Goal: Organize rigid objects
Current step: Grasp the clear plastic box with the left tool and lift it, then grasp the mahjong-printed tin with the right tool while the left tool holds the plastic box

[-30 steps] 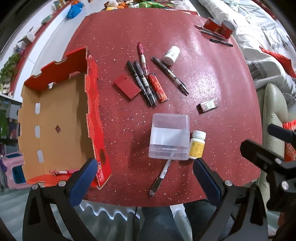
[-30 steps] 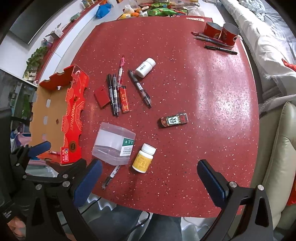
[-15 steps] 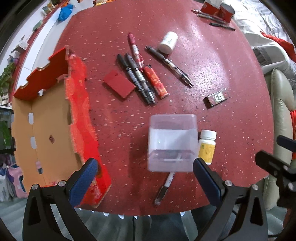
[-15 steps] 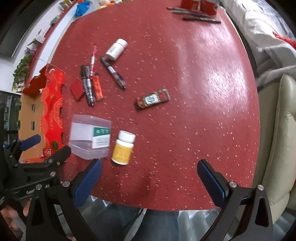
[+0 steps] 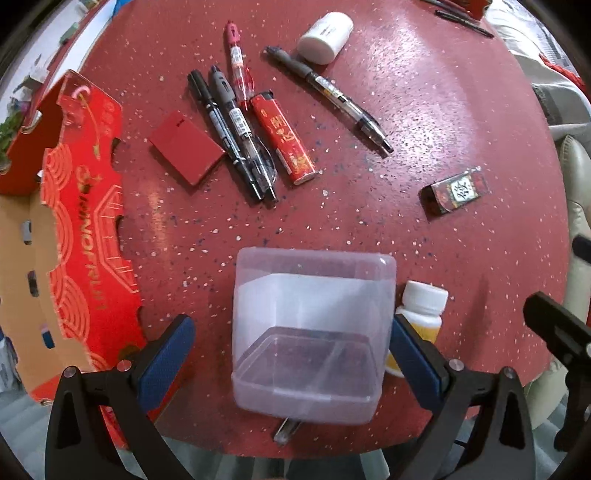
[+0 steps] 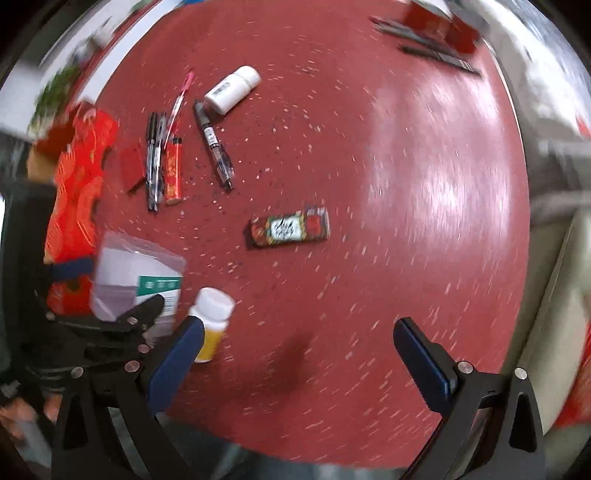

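A clear plastic box (image 5: pixel 310 332) stands on the red table (image 5: pixel 424 129) between the wide-apart fingers of my open left gripper (image 5: pixel 291 354), which is not touching it. A yellow pill bottle (image 5: pixel 421 317) with a white cap stands just right of the box, and a pen (image 5: pixel 284 434) pokes out from under the box's near side. My right gripper (image 6: pixel 299 354) is open over bare table, with the same pill bottle (image 6: pixel 212 321) beside its left finger and a small dark patterned box (image 6: pixel 290 229) ahead of it.
An open red cardboard box (image 5: pixel 85 229) lies at the left. Ahead lie a red card case (image 5: pixel 186 147), black pens (image 5: pixel 229 133), a red lighter (image 5: pixel 284 136), another pen (image 5: pixel 328 96) and a white bottle (image 5: pixel 325 31) on its side. A sofa borders the right edge.
Both grippers have moved forward and down toward the table. The clear box now sits between the left fingers, and the right view is motion-blurred.
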